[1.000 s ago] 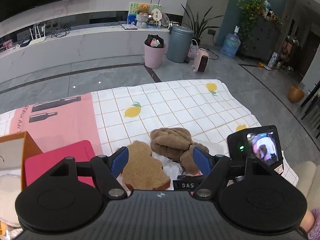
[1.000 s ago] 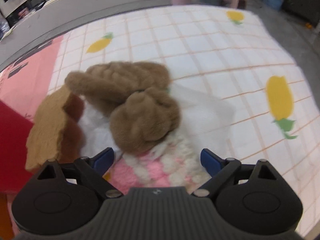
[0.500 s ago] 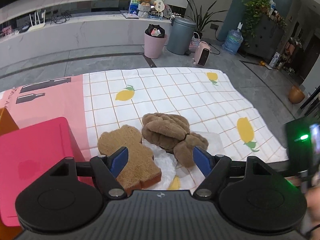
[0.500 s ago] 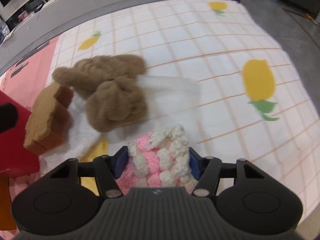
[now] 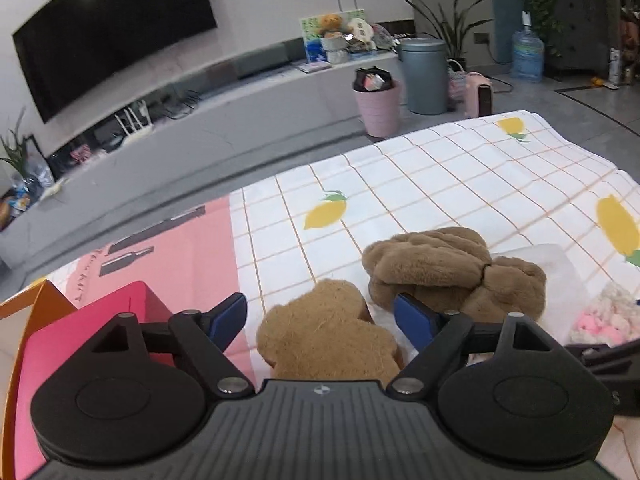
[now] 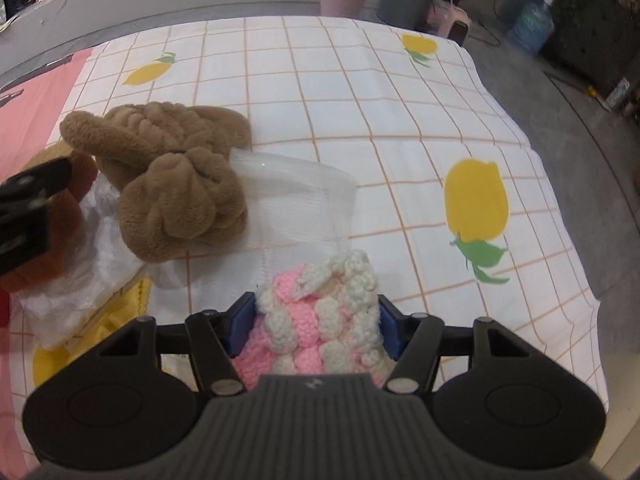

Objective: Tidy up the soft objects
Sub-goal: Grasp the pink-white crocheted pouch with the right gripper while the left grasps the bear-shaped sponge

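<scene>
My right gripper is shut on a pink and white fluffy item, held above the lemon-print cloth; it also shows at the right edge of the left wrist view. My left gripper is open and empty, its blue pads either side of a tan bear-shaped plush. A brown fluffy knotted plush lies just beyond it, and in the right wrist view it rests on a clear plastic bag.
A red box and an orange box stand at the left. A pink cloth covers the left of the table. Beyond the table edge are a pink bin, a grey bin and a TV bench.
My right gripper closed on the pink and white item and lifted it back from the pile. My left gripper moved down and closer over the tan plush, still open.
</scene>
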{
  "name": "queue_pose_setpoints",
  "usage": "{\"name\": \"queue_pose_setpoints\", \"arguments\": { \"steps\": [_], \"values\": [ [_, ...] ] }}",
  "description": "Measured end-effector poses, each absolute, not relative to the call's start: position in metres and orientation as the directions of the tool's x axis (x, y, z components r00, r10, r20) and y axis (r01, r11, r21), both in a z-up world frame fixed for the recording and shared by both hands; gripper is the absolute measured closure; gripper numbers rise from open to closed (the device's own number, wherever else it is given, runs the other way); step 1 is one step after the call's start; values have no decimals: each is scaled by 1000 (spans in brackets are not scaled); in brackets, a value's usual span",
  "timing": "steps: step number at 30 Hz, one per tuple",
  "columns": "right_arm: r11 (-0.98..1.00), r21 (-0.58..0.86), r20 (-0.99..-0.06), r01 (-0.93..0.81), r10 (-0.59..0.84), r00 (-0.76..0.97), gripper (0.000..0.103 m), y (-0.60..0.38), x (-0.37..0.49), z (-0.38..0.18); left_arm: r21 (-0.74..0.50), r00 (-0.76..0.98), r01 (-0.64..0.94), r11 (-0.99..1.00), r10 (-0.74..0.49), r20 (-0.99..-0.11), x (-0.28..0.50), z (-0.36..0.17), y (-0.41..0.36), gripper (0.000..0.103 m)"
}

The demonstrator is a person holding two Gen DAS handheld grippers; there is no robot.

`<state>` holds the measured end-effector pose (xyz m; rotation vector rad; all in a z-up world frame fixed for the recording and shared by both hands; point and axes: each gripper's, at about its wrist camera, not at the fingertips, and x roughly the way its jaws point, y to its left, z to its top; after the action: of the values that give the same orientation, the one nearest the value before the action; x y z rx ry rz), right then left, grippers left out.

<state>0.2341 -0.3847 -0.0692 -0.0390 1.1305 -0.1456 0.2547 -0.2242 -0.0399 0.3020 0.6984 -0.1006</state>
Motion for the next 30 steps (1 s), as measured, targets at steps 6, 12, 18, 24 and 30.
{"name": "queue_pose_setpoints", "arguments": {
  "steps": [6, 12, 18, 24, 30],
  "values": [
    [990, -97, -897, 99, -130, 423, 41, -386, 236, -70, 204, 749, 153, 967, 21, -663, 246, -47, -240, 3],
    [990, -116, -892, 85, -142, 429, 41, -382, 234, -70, 172, 731, -8, 985, 123, -671, 255, -62, -242, 3],
    [986, -151, -884, 67, -165, 437, 41, -376, 235, -70, 140, 760, -23, 990, 108, -641, 254, -68, -234, 3],
    [988, -136, -887, 75, -155, 435, 41, -378, 235, -70, 33, 781, -16, 999, 33, -623, 246, -64, -222, 18],
    [989, -122, -890, 80, -145, 433, 41, -380, 234, -70, -49, 794, 101, 994, -110, -598, 213, -53, -207, 75]
  ]
}}
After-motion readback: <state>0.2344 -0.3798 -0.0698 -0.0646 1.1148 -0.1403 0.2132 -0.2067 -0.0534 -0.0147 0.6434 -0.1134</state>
